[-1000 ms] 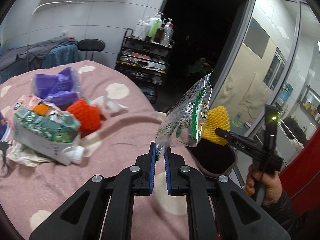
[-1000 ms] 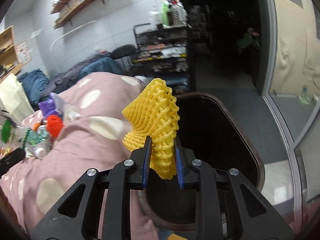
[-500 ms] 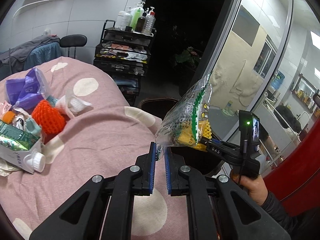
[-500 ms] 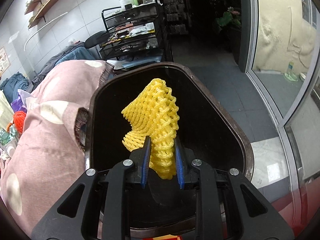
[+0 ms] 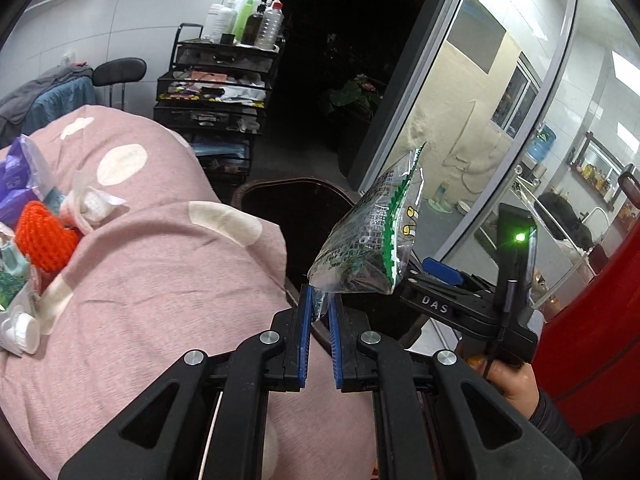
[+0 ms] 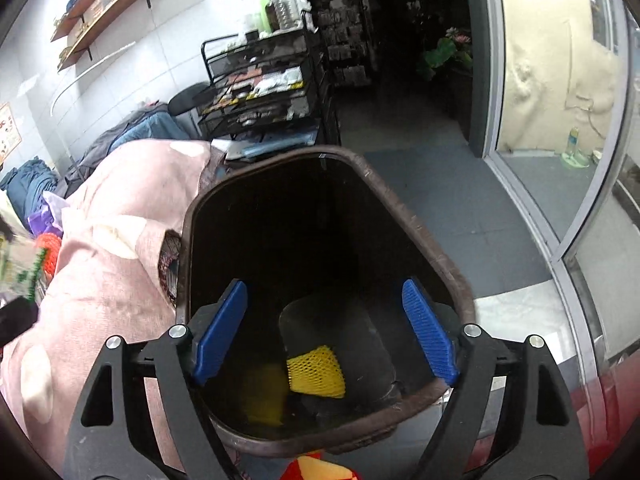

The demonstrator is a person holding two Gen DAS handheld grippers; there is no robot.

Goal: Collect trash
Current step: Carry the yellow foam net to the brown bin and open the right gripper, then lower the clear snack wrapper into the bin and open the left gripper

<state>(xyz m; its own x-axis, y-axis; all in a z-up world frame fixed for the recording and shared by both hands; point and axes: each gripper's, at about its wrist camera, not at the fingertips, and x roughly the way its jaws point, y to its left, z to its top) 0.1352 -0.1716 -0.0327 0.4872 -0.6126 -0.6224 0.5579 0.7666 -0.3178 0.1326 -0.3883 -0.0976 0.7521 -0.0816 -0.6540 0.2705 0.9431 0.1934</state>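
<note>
My left gripper [image 5: 319, 304] is shut on the bottom corner of a green and clear snack wrapper [image 5: 370, 240], held up beside the dark trash bin [image 5: 256, 190]. My right gripper [image 6: 324, 300] hangs over the trash bin [image 6: 420, 236] with its jaws opening wide and nothing between them. A yellow foam fruit net [image 6: 316, 370] lies at the bottom of that bin. In the left wrist view the right gripper [image 5: 444, 272] shows behind the wrapper, held by a hand [image 5: 508, 376]. More trash sits on the pink spotted cover [image 5: 152, 280]: an orange foam net [image 5: 44, 240], white wrappers [image 5: 90, 204].
A black wire trolley [image 5: 216, 96] with bottles on top stands behind the bin. A dark doorway and a glass partition [image 5: 520, 120] lie to the right. A chair with clothes [image 5: 52, 92] stands at the far left. Something red [image 5: 600, 320] borders the right edge.
My right gripper opened and the yellow foam net dropped from it to the bottom of the bin. My left gripper carried the snack wrapper toward the bin; the trash pile slid left in view.
</note>
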